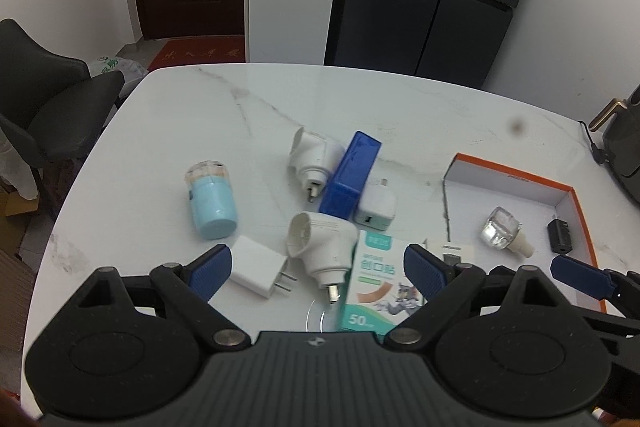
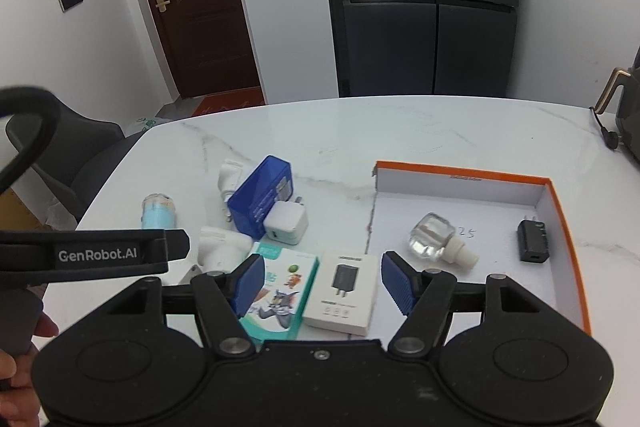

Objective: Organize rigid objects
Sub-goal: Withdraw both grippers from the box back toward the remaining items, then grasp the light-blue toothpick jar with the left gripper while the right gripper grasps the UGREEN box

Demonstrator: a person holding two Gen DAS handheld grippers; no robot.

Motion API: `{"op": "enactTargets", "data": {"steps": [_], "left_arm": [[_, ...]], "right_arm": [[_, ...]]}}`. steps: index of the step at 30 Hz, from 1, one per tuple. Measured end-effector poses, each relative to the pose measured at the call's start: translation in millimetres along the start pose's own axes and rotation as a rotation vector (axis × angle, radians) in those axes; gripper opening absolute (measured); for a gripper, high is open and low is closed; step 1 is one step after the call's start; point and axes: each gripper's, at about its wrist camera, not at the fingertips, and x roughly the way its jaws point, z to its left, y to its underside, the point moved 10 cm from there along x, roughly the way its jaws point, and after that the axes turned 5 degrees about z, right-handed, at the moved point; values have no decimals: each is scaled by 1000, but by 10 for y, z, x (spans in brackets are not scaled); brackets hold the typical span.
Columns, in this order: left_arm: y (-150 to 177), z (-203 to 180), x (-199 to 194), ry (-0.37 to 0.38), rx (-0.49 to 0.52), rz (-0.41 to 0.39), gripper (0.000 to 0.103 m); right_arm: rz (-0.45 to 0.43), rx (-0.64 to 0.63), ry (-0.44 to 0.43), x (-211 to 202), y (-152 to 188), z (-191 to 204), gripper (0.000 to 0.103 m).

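Note:
My left gripper [image 1: 318, 273] is open above a white two-pin charger [image 1: 260, 267], a white angled plug-in unit [image 1: 324, 247] and a teal bandage box [image 1: 372, 283], all lying on the marble table. Further back are a blue box [image 1: 352, 179], another white plug-in unit [image 1: 314, 159], a white cube charger [image 1: 376, 209] and a light-blue cylinder [image 1: 212, 205]. My right gripper [image 2: 324, 283] is open with nothing between its pads, over a white charger carton [image 2: 342, 293]. To its right, the orange-rimmed box [image 2: 464, 173] holds a clear glass bottle [image 2: 438, 241] and a black charger [image 2: 532, 241].
A dark chair [image 1: 52, 107] stands at the table's left corner. A dark appliance with a gold handle [image 2: 624, 107] and its cord sit at the far right edge. A dark fridge [image 2: 428, 7] and a brown door stand behind. A hand [image 2: 24, 355] holds the left gripper's handle.

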Motion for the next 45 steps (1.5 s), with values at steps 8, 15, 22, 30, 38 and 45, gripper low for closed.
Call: {"op": "enactTargets", "data": {"steps": [8, 15, 22, 30, 38, 45], "left_arm": [[11, 183, 64, 1, 5, 13, 95], [5, 319, 112, 0, 12, 19, 95], [1, 423, 155, 7, 25, 24, 96], [14, 554, 288, -3, 26, 34, 97], [-108, 919, 647, -63, -68, 61, 97], [-285, 1036, 1092, -109, -106, 88, 97]], "right_arm": [[8, 1, 2, 81, 37, 199, 78], [13, 10, -1, 145, 65, 322, 78], [19, 23, -1, 219, 104, 410, 78], [26, 52, 9, 302, 178, 445, 79], [41, 112, 38, 362, 302, 271, 79], [60, 159, 58, 405, 444, 107, 79]]}}
